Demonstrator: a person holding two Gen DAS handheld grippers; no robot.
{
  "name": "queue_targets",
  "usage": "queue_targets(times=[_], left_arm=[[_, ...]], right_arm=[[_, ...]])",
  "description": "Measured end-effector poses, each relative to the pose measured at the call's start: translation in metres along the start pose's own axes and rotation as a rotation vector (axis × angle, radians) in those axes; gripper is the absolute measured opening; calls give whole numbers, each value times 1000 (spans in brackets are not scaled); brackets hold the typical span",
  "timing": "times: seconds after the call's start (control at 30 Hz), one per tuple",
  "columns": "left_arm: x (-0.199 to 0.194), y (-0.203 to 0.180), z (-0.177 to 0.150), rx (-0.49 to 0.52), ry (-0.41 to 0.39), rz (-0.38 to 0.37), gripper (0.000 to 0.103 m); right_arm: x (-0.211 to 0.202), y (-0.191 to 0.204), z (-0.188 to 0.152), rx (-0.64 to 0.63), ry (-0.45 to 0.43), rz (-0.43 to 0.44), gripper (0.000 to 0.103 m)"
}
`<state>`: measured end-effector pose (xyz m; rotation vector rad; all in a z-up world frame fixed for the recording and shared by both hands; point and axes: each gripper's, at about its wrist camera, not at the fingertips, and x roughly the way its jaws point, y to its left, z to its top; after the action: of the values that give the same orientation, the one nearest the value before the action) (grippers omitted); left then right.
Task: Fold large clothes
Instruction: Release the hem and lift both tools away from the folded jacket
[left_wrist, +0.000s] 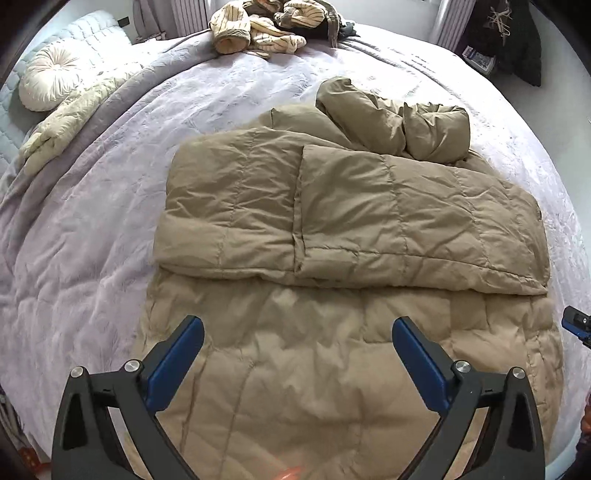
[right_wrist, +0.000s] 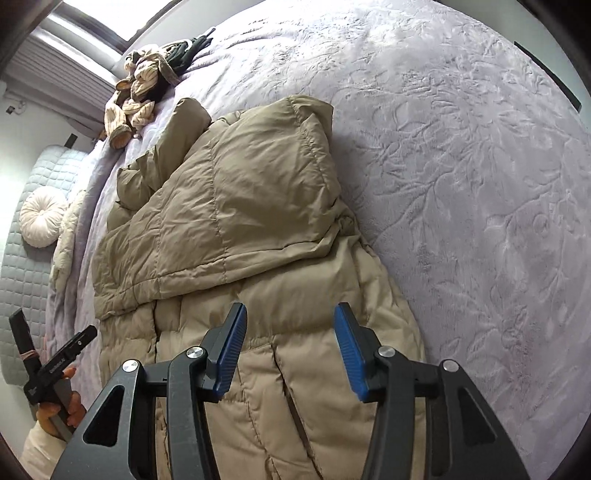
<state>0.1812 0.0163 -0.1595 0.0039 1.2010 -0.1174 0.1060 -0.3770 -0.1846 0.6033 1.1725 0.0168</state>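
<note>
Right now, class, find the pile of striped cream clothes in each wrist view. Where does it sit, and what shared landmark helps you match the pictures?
Left wrist view: striped clothes at top centre, on the bed's far edge.
Right wrist view: striped clothes at upper left.
Shared landmark: round white cushion.

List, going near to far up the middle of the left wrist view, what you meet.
Open left gripper → flat lower part of the tan quilted down coat → its folded-over upper part → lavender embossed bedspread → cream striped clothes pile.
</note>
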Motion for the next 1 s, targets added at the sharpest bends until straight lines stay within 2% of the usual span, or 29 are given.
queue_targets(times=[0.03, 0.1, 0.17, 0.3, 0.43, 0.57, 0.73, 1.0], left_arm=[[-4, -2, -1, -1, -6, 10, 102], [-12, -5, -2, -3, -11, 19, 102], [-18, -7, -2, -6, -13, 17, 102], [-30, -10, -4, -19, -3, 32, 102], [-40, -13, -10, -30, 20, 39, 102], [-54, -17, -21, 3, 34, 77, 102], [-70, -14, -39, -21, 68, 51, 102], [-99, -13, -63, -46, 69, 41, 102]], right_arm=[[-3, 1, -1, -5, -3, -2, 54], [-9, 5, -3, -24, -18, -7, 63], [-19, 13, -5, -55, -61, -23, 91], [-36, 26, -7, -115, -117, -46, 92], [-41, 27, -9, -92, -72, 10, 92], [-47, 29, -15, -83, 2, 61, 92], [-58, 27, -27, -46, 34, 80, 92], [-66, 27, -45, 27, 90, 138, 92]])
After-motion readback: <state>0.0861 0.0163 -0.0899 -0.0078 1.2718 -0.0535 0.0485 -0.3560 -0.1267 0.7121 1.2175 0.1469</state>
